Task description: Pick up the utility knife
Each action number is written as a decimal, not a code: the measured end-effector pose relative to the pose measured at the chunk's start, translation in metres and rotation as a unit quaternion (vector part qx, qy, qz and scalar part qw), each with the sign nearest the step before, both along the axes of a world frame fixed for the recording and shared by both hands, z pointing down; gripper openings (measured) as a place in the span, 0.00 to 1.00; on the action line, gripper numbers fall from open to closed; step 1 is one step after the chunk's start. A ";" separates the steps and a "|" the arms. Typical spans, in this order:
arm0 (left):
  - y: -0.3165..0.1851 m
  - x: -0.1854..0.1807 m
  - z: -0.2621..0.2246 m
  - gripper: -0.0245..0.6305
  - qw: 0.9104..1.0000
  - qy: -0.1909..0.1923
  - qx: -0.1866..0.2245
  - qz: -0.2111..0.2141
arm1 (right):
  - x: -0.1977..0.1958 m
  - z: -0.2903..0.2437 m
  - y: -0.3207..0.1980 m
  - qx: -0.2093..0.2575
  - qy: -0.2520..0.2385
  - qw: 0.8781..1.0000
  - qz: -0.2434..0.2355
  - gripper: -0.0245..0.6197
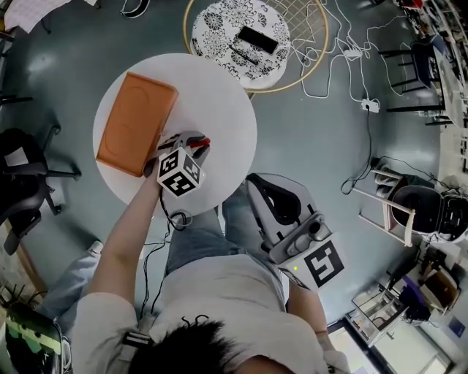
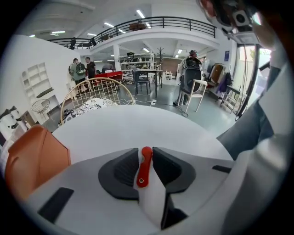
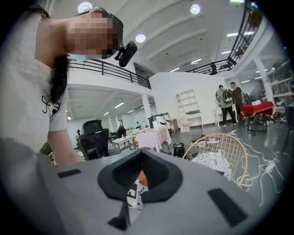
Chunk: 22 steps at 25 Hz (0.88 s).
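Nearest the head camera is the right gripper [image 1: 252, 182], held low over the person's lap, behind and to the right of the left gripper [image 1: 196, 140]. The head view does not settle its state. The right gripper view [image 3: 140, 156] does: the jaws are together with nothing clamped, and the left gripper's marker cube shows through the notch below them.

Count: two grippers, one utility knife, one table, one tray, one cushion.

Left gripper: over the round white table [image 1: 219, 95]. The head view shows only a red tip of the utility knife [image 1: 205, 141] past the jaws. The left gripper view shows the knife's red body [image 2: 144, 165] standing lengthwise between the two dark pads [image 2: 126, 167], which are clamped on it from both sides. Whether the knife touches the tabletop cannot be told.

Containers: an orange tray [image 1: 135, 123] lies on the table just left of the left gripper, and it shows only its plain orange face. Beyond the jaws and off the table, a wicker-rimmed seat [image 1: 189, 22] holds a black-and-white patterned cushion [image 1: 219, 29], with one flat black object [image 1: 257, 39] lying on it.

Farthest: two people [image 2: 80, 71] standing with backpacks. Only the gripper views show them.
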<state>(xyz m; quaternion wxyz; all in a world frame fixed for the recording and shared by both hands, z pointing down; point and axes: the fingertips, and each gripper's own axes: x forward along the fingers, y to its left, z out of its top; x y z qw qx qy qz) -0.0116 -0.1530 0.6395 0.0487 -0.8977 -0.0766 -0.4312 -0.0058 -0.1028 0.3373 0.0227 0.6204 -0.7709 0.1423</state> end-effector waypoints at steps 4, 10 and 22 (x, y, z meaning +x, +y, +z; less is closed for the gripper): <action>0.000 -0.001 0.000 0.18 1.000 0.010 -0.008 -0.005 | 0.001 0.000 -0.001 0.001 0.000 1.000 -0.001 0.05; 0.001 -0.002 0.000 0.15 1.000 0.010 -0.004 -0.009 | -0.003 0.002 -0.003 -0.003 -0.006 1.000 -0.006 0.05; -0.002 0.004 -0.030 0.12 0.994 0.056 -0.036 -0.086 | 0.001 -0.001 -0.002 -0.002 -0.002 1.000 -0.023 0.05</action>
